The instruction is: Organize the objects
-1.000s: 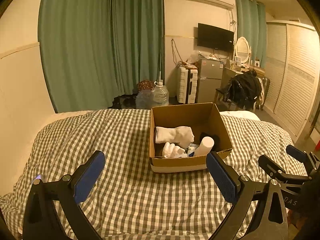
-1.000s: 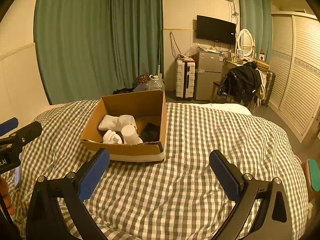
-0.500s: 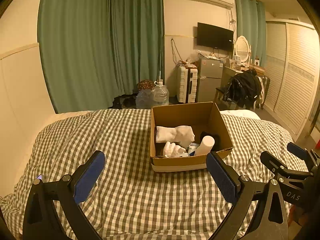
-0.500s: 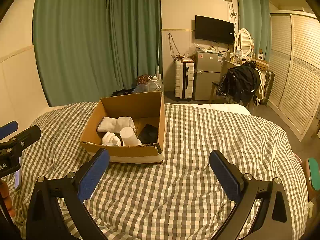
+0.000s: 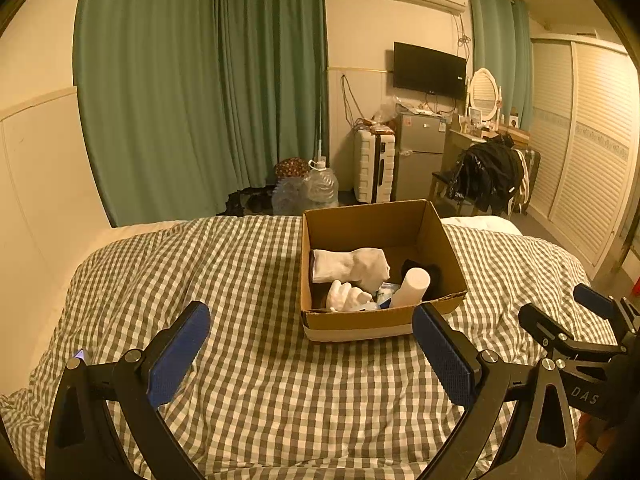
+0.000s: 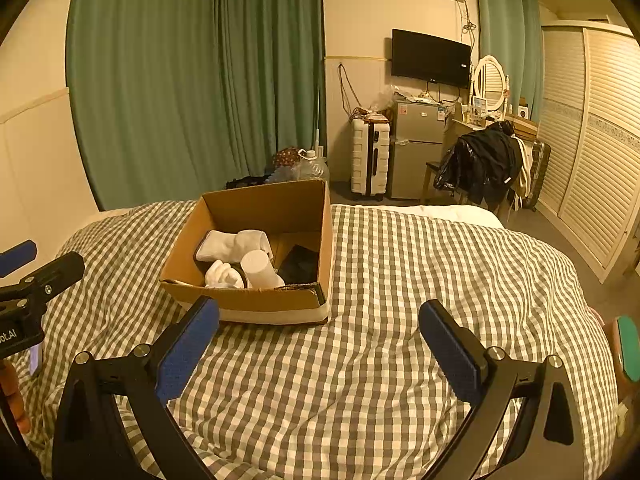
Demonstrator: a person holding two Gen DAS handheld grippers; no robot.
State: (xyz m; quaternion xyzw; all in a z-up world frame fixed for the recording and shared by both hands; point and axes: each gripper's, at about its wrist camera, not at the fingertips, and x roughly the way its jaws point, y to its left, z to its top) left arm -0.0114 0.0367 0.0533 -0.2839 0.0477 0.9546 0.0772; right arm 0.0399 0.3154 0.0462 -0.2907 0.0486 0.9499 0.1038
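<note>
An open cardboard box stands on the checked bedspread. Inside lie folded white socks, a crumpled white cloth, a white cylinder and a dark item. My left gripper is open and empty, held above the bedspread in front of the box. My right gripper is open and empty, in front and to the right of the box. Each gripper shows at the edge of the other's view.
Green curtains hang behind the bed. Beyond the bed are water jugs, a white suitcase, a small fridge, a chair with black clothes and louvred wardrobe doors. A wall runs along the bed's left side.
Both grippers drift back slightly from the box and stay open and empty. The box and its contents have not moved.
</note>
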